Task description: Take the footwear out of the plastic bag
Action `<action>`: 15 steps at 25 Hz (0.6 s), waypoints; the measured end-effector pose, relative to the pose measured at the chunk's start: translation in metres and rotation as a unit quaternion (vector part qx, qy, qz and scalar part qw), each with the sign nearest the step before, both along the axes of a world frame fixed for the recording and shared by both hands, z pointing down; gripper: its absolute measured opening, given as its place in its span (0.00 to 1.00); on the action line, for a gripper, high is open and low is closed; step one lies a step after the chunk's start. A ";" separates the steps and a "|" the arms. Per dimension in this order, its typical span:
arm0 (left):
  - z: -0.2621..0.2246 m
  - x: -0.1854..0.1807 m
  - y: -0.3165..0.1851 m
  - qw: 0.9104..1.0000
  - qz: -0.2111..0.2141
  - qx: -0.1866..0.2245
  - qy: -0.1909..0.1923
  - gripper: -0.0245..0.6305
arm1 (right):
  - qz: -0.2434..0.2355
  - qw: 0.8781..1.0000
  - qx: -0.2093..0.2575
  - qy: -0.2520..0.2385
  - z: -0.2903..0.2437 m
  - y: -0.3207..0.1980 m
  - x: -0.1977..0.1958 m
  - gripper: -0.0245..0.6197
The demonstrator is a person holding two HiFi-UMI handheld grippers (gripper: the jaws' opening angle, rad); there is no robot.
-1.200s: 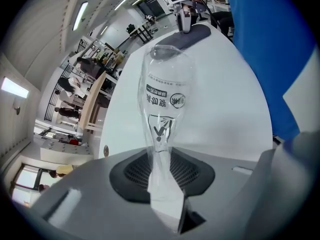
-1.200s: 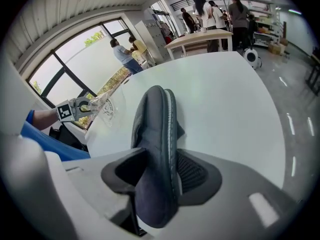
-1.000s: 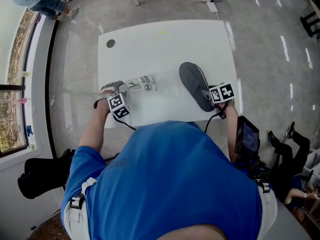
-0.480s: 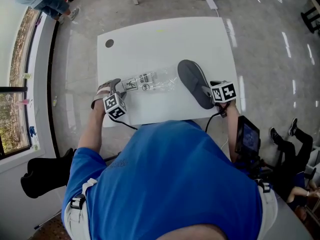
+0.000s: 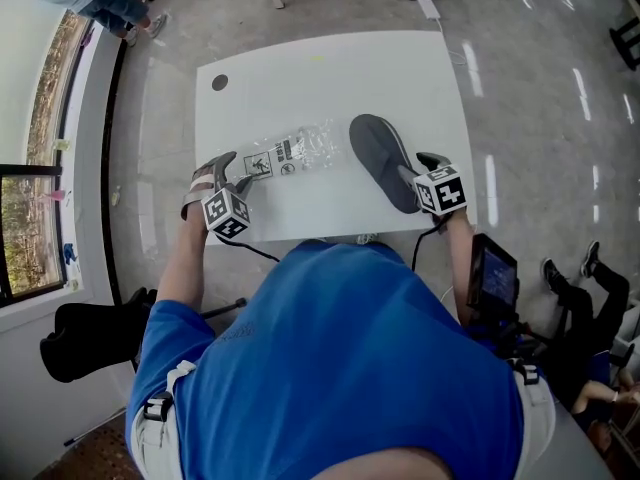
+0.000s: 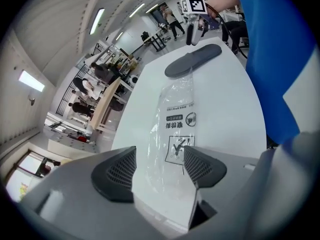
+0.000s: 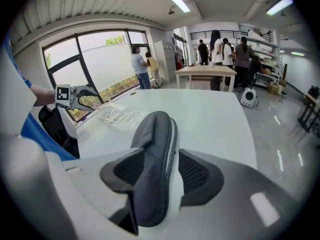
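A dark grey slipper (image 5: 378, 156) lies out of the bag at the table's right, and my right gripper (image 5: 414, 174) is shut on its heel end. The right gripper view shows the slipper (image 7: 156, 131) edge-up between the pads of that gripper (image 7: 156, 170). The clear printed plastic bag (image 5: 296, 150) lies flat to its left, empty as far as I can see. My left gripper (image 5: 240, 182) is at the bag's near end. Its jaws have just been opening. In the left gripper view the bag (image 6: 177, 109) runs between the spread pads of this gripper (image 6: 157, 158), which do not press on it.
The white table (image 5: 330, 73) has a dark round hole (image 5: 220, 82) at its far left corner. A screen (image 5: 495, 273) stands off the table's right near corner. A power strip (image 5: 431, 9) and cable lie on the floor beyond. People stand by benches in the background.
Both grippers have risen slightly. The left jaws stand wider round the bag's end. The slipper's heel has lifted a little in the right gripper.
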State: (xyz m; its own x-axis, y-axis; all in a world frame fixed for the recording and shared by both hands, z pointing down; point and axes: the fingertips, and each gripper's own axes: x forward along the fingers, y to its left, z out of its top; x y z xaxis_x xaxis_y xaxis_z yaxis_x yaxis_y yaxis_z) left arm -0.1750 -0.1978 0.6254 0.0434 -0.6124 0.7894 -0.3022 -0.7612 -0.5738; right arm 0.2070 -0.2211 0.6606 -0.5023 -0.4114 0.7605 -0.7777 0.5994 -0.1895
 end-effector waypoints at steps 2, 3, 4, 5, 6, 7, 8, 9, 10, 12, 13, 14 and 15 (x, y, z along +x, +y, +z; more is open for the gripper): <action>-0.006 0.004 0.004 1.000 -0.006 0.028 0.012 0.46 | -0.009 0.999 0.034 0.011 -0.002 0.000 -0.008 0.36; -0.010 0.007 0.007 0.999 -0.009 0.042 0.019 0.43 | -0.014 0.998 0.052 0.017 -0.004 0.001 -0.012 0.36; -0.016 0.012 0.010 0.998 -0.011 0.057 0.026 0.39 | -0.019 0.997 0.069 0.023 -0.009 0.002 -0.015 0.36; -0.023 0.018 0.012 0.997 -0.014 0.070 0.034 0.35 | -0.025 0.996 0.085 0.028 -0.015 0.003 -0.017 0.36; -0.029 0.024 0.015 0.996 -0.016 0.083 0.042 0.32 | -0.031 0.994 0.102 0.034 -0.021 0.005 -0.019 0.36; -0.034 0.031 0.018 0.994 -0.017 0.093 0.050 0.29 | -0.037 0.991 0.119 0.039 -0.026 0.005 -0.021 0.36; -0.038 0.039 0.020 0.993 -0.018 0.103 0.059 0.26 | -0.043 0.989 0.135 0.043 -0.030 0.006 -0.021 0.36; -0.041 0.049 0.021 0.991 -0.018 0.112 0.068 0.23 | -0.049 0.987 0.149 0.046 -0.033 0.007 -0.020 0.35; -0.043 0.058 0.023 0.989 -0.020 0.121 0.078 0.20 | -0.054 0.985 0.159 0.048 -0.035 0.008 -0.019 0.35; -0.044 0.073 0.027 0.985 -0.026 0.139 0.098 0.10 | -0.059 0.982 0.172 0.049 -0.040 0.014 -0.018 0.34; -0.044 0.078 0.029 0.983 -0.029 0.146 0.109 0.07 | -0.062 0.981 0.178 0.051 -0.043 0.017 -0.019 0.33; -0.044 0.082 0.030 0.981 -0.033 0.150 0.121 0.05 | -0.063 0.979 0.185 0.053 -0.046 0.019 -0.022 0.31; -0.044 0.084 0.032 0.979 -0.036 0.153 0.134 0.05 | -0.064 0.978 0.192 0.052 -0.050 0.023 -0.027 0.29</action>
State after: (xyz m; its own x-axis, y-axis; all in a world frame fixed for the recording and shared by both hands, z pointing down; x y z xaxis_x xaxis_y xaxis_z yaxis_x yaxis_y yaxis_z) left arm -0.0910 -0.1659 0.5812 0.1716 -0.8270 0.5353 -0.5192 -0.5377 -0.6643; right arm 0.1797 -0.1981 0.6110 -0.4965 -0.6151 0.6125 -0.6944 0.7048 0.1449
